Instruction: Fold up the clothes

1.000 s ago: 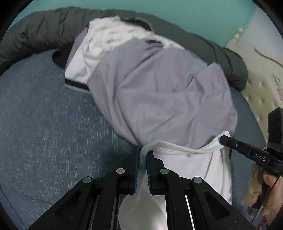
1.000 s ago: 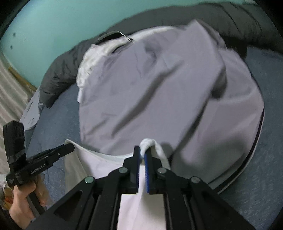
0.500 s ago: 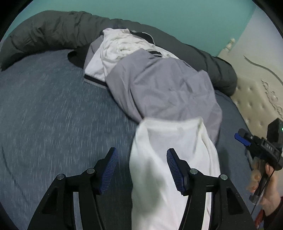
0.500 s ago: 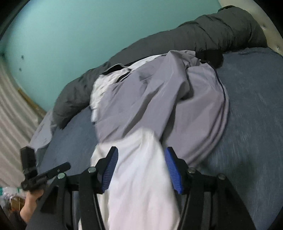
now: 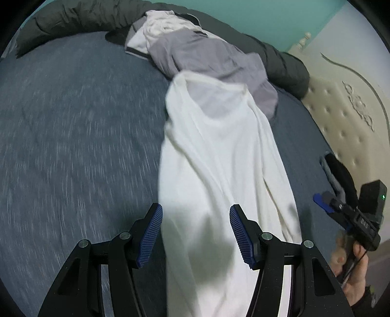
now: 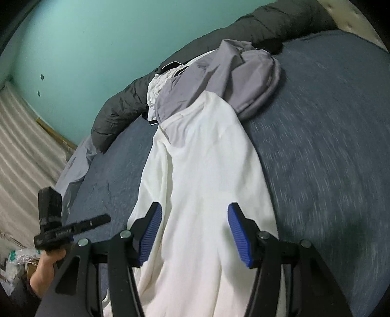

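Observation:
A long white garment (image 5: 219, 158) lies stretched on the blue bed cover (image 5: 73, 122), running from my fingers back to a heap of clothes. My left gripper (image 5: 196, 234) is open above the garment's near end, its blue pads apart and clear of the cloth. In the right wrist view the same white garment (image 6: 207, 170) runs away from my right gripper (image 6: 195, 231), which is also open with nothing pinched. A grey jacket (image 5: 207, 53) lies over the garment's far end, with crumpled white cloth behind it.
A dark padded duvet (image 5: 73, 17) is bunched along the far edge of the bed against the teal wall (image 6: 85, 48). A cream tufted headboard (image 5: 353, 109) stands at the right. A hand (image 5: 351, 275) holds the other gripper at each view's edge.
Both grippers were shut on the white garment's edge by the grey jacket; they let go, opened, and pulled back along the garment, which now lies stretched out on the bed.

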Demonstrator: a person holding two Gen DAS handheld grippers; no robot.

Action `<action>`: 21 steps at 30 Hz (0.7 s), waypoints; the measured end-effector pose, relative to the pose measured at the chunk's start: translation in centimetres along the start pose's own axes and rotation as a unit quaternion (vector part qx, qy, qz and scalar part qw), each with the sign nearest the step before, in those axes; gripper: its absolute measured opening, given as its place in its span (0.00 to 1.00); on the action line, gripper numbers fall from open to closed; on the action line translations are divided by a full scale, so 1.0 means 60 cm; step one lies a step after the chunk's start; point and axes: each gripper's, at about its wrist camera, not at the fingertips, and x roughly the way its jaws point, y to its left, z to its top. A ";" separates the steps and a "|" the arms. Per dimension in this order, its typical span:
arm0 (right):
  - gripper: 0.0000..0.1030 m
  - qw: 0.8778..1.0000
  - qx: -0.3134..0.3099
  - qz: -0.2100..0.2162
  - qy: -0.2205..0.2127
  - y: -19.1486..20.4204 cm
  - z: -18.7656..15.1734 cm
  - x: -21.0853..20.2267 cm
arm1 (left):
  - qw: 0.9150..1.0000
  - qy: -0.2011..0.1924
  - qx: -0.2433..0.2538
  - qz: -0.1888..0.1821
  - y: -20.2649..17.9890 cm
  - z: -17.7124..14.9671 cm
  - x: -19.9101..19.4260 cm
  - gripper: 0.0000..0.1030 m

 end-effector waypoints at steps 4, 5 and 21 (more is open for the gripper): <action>0.57 1.000 -0.011 -0.002 -0.013 0.000 -0.023 -0.021 | 1.000 0.014 0.014 0.014 -0.023 -0.050 -0.007 0.60; 0.57 1.000 -0.018 -0.007 -0.018 0.001 -0.028 -0.025 | 0.999 0.017 0.018 0.019 -0.027 -0.061 -0.007 0.60; 0.57 0.998 -0.003 0.040 -0.044 -0.035 -0.041 -0.049 | 0.995 0.057 0.012 0.076 -0.011 -0.169 -0.004 0.45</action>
